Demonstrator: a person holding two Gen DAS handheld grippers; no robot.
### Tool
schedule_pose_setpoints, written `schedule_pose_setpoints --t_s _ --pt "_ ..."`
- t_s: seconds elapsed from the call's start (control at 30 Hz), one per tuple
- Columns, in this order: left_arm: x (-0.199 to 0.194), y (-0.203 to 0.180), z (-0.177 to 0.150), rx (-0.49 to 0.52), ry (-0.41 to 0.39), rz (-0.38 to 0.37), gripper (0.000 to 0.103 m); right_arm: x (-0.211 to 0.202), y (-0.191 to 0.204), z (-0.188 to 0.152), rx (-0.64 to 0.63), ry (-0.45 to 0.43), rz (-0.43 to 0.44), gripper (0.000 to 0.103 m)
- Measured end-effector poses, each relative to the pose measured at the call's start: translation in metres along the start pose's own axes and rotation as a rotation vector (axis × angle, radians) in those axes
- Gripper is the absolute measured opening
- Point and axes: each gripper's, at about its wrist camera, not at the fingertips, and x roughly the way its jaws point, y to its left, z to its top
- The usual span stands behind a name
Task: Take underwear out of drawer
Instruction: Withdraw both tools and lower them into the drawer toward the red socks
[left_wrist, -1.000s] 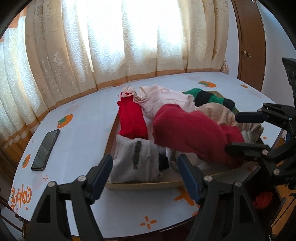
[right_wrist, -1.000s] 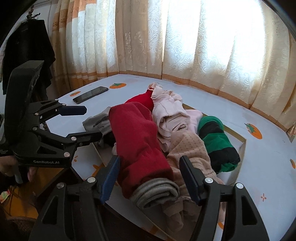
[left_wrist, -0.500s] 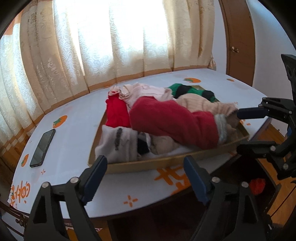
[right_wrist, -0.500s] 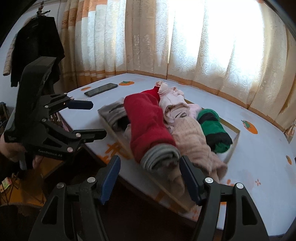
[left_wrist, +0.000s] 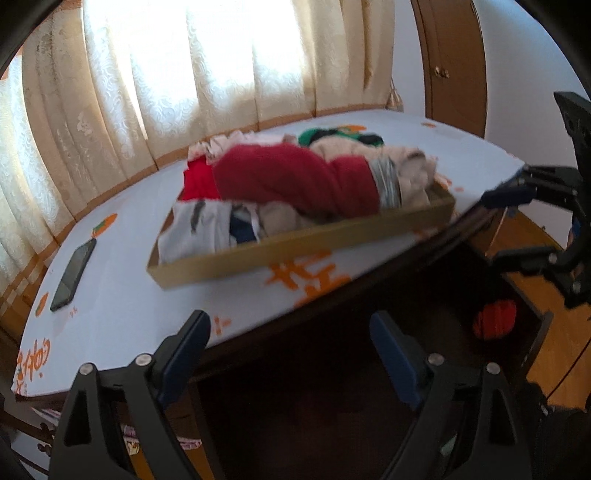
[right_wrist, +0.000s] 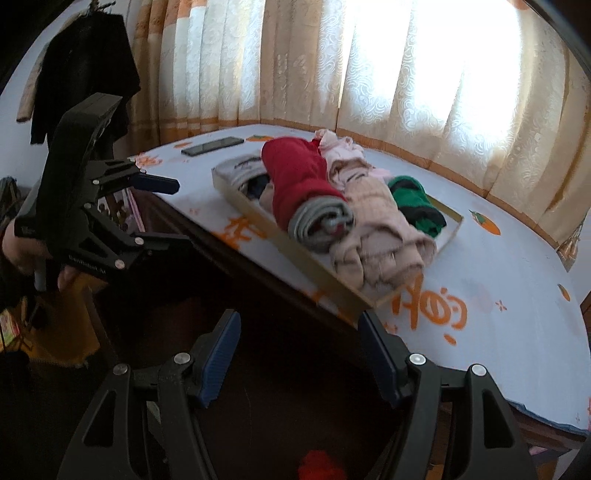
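A shallow cardboard tray (left_wrist: 303, 243) heaped with rolled underwear and socks sits on the white table; it also shows in the right wrist view (right_wrist: 306, 258). A dark open drawer (left_wrist: 532, 325) lies below the table edge with one red garment (left_wrist: 495, 323) in it, also seen in the right wrist view (right_wrist: 319, 467). My left gripper (left_wrist: 290, 347) is open and empty, below the table edge over the dark drawer space. My right gripper (right_wrist: 299, 354) is open and empty, also below the edge. Each gripper shows in the other's view, right (left_wrist: 509, 225) and left (right_wrist: 162, 210).
A black phone (left_wrist: 72, 275) lies on the table's left part. Cream curtains (left_wrist: 184, 74) hang behind the table. A wooden door (left_wrist: 454, 62) stands at the far right. Dark clothes (right_wrist: 85, 74) hang on the left wall.
Both grippers have pulled back from the tray and dropped below the table edge. The dark drawer with the red garment has come into view. Both stay open.
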Motion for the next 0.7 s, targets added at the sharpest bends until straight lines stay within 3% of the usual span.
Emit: schedule_pose_setpoints --t_s 0.5,0.7 --pt "0.027 -0.021 -0.050 0.034 0.164 -0.045 0.090 0.009 -0.005 -0.061 -0.077 0.165 -0.021 0.068" --pt "0.049 -0.029 -0.060 0.045 0.258 -0.066 0.090 0.026 -0.008 -0.081 -0.129 0.294 -0.005 0.068"
